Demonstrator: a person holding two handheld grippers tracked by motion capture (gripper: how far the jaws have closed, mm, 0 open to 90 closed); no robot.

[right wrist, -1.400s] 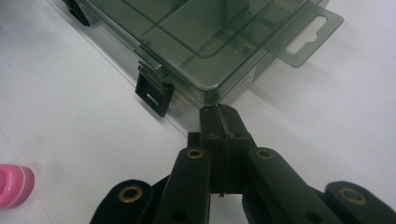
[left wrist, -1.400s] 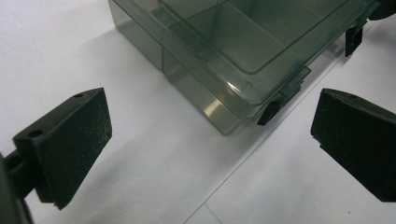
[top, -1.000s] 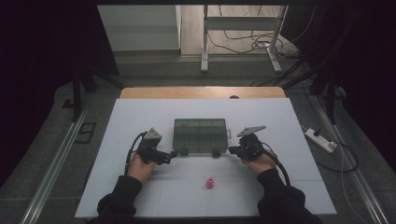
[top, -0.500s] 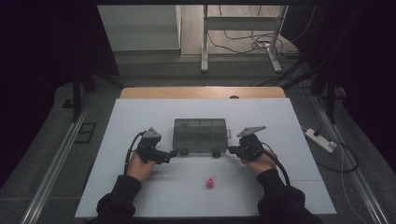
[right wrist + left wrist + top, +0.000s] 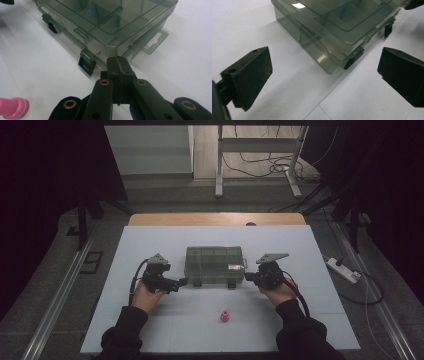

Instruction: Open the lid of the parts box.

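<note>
A smoky see-through compartment box (image 5: 215,264) with its lid down lies flat in the middle of the white table (image 5: 145,245). My left gripper (image 5: 181,281) points at the box's front left corner, open, and nothing is between its pads. In the left gripper view the wide-apart jaws frame that box (image 5: 337,27) corner and a black latch (image 5: 350,62). My right gripper (image 5: 248,278) is shut and empty, with its tips at the front right corner. The right gripper view has the joined tips of the right gripper (image 5: 118,62) just short of the box (image 5: 107,22), beside a latch (image 5: 87,65). A small pink knob-like piece (image 5: 225,316) lies nearer the person.
Behind the white sheet runs a wooden table edge (image 5: 215,219). A white power strip (image 5: 342,270) with cables lies on the floor at the right. The pink piece (image 5: 13,107) is at the lower left of the right gripper view.
</note>
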